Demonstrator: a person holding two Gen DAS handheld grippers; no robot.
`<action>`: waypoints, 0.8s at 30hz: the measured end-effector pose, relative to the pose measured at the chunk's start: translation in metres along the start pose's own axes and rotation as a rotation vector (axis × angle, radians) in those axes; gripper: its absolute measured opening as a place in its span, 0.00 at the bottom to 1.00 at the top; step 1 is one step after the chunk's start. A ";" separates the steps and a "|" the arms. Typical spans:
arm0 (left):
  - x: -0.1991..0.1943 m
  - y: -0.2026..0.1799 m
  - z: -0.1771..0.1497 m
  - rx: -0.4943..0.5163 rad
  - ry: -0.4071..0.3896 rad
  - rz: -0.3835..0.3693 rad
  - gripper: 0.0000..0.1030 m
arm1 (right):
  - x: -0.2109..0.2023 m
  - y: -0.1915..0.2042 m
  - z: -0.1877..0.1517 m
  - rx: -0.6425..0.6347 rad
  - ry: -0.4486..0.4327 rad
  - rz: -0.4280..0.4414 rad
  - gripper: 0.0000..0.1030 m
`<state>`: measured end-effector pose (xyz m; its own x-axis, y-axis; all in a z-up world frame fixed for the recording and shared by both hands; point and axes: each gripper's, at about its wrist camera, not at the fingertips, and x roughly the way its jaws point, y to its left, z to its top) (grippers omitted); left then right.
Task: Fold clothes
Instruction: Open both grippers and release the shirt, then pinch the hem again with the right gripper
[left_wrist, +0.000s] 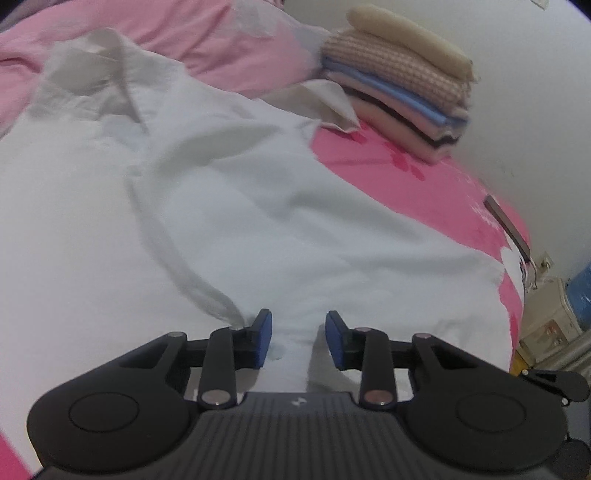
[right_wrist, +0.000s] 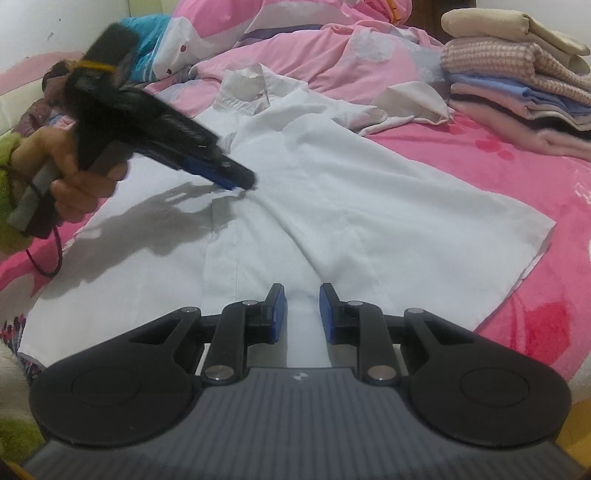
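- A white shirt (right_wrist: 332, 192) lies spread on the bed (right_wrist: 517, 177), collar at the far end and hem toward the near edge, so its long axis runs straight ahead of the right gripper (right_wrist: 302, 314).
- The right gripper hovers low over the hem near the middle of the shirt; its blue pads stand spread with bare cloth showing between them, holding nothing.
- The left gripper (right_wrist: 236, 182), held in a hand (right_wrist: 74, 184), sits ahead and to the left of the right gripper, its tip down at a crease around the shirt's middle.
- In its own view the left gripper (left_wrist: 298, 338) has its pads apart, with the shirt under and between them; whether any cloth is caught at one pad cannot be told.
- A short sleeve (right_wrist: 410, 103) sticks out ahead and to the right of the right gripper, flopped partly over itself beside a stack of folded clothes (right_wrist: 524, 77).
- A raised ridge of cloth runs from the left gripper's tip back toward the right gripper, so the front does not lie flat.
- Judgement: the right half of the shirt and that sleeve lie nearer the right gripper, the left half nearer the left gripper; any lengthwise fold turns on that collar-to-hem line.
- The shirt lies open, not folded.
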<state>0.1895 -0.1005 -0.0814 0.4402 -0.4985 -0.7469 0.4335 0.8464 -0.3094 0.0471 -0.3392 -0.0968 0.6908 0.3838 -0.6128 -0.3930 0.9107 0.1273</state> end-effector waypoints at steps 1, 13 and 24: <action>-0.004 0.002 0.002 -0.001 -0.012 -0.007 0.34 | 0.000 0.000 0.001 -0.001 0.005 0.001 0.19; 0.031 0.022 0.021 -0.003 -0.100 -0.082 0.35 | -0.008 -0.019 0.046 0.114 0.056 0.079 0.21; 0.047 0.045 0.006 -0.016 -0.200 -0.185 0.36 | 0.113 -0.153 0.192 0.582 0.059 0.174 0.52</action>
<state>0.2349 -0.0868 -0.1268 0.5015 -0.6707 -0.5465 0.5095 0.7395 -0.4400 0.3022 -0.4062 -0.0358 0.6049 0.5406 -0.5847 -0.0898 0.7758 0.6245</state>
